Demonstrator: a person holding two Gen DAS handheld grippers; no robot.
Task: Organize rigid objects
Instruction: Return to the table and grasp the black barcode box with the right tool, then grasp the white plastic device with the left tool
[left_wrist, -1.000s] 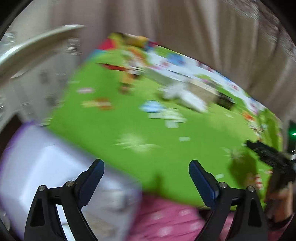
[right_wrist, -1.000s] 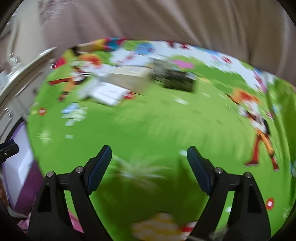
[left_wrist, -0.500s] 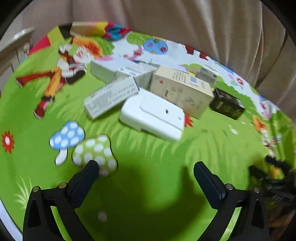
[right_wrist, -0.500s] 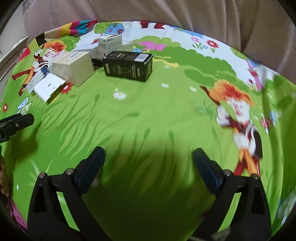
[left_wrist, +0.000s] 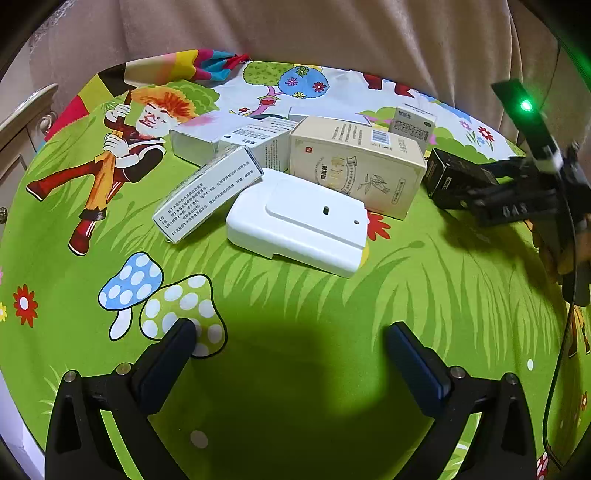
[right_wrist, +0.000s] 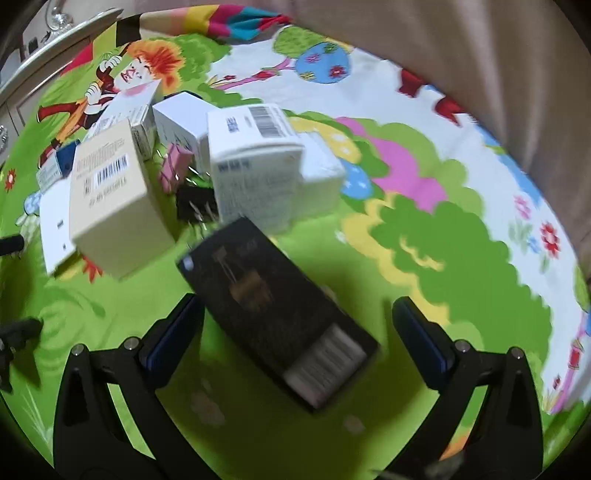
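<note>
Right wrist view is blurred: the black box (right_wrist: 275, 314) lies slantwise between my right gripper (right_wrist: 295, 325)'s fingers, which, having just narrowed slightly, stand wide apart, gripping nothing.

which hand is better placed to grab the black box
Right. The black box lies between the open right gripper fingers, untouched. The open left gripper has only bare cloth between its fingers.

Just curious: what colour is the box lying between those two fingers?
Black, with a pale label at one end; the black box shows best in the right wrist view.
</note>
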